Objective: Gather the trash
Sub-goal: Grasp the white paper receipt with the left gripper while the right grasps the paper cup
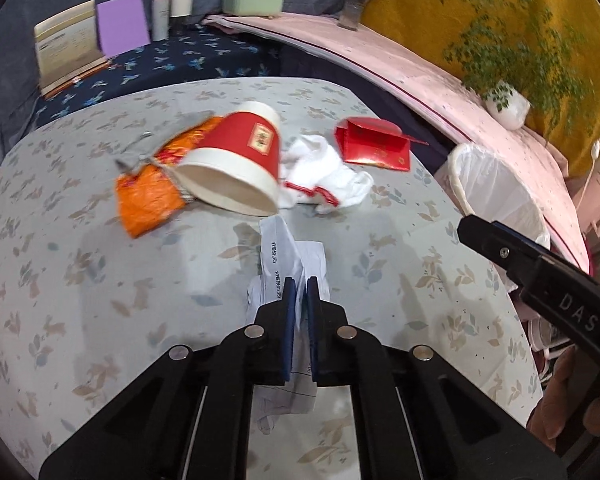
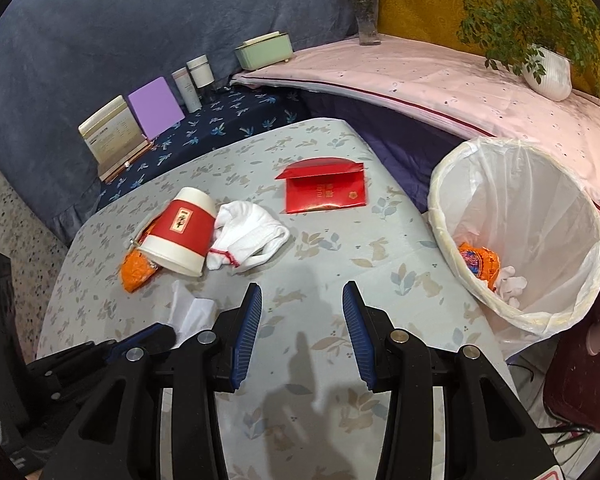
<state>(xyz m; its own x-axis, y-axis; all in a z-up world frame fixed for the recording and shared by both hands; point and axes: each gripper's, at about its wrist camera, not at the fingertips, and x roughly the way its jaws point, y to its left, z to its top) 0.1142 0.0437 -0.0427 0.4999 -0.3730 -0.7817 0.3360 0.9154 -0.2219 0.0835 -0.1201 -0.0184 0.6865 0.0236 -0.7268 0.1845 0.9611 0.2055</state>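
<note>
Near the desk's (image 1: 100, 280) front edge the left tongs (image 1: 301, 280) are clenched on a crumpled paper slip (image 1: 278, 256), apparently lifted, so next comes carrying it to the bin (image 2: 516, 240) off the right edge, while the right tongs (image 2: 302, 304) hover released.

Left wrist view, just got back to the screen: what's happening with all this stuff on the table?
A person is clearing trash from the floral-clothed table with two handheld claws. The left claw is shut on a crumpled white printed paper slip. The right claw hangs open over bare cloth, holding nothing. Still on the table: a tipped red-and-white paper cup, an orange foil wrapper, a crumpled white cloth and a red envelope. The white-lined bin beside the table already holds an orange wrapper and white scraps.
</note>
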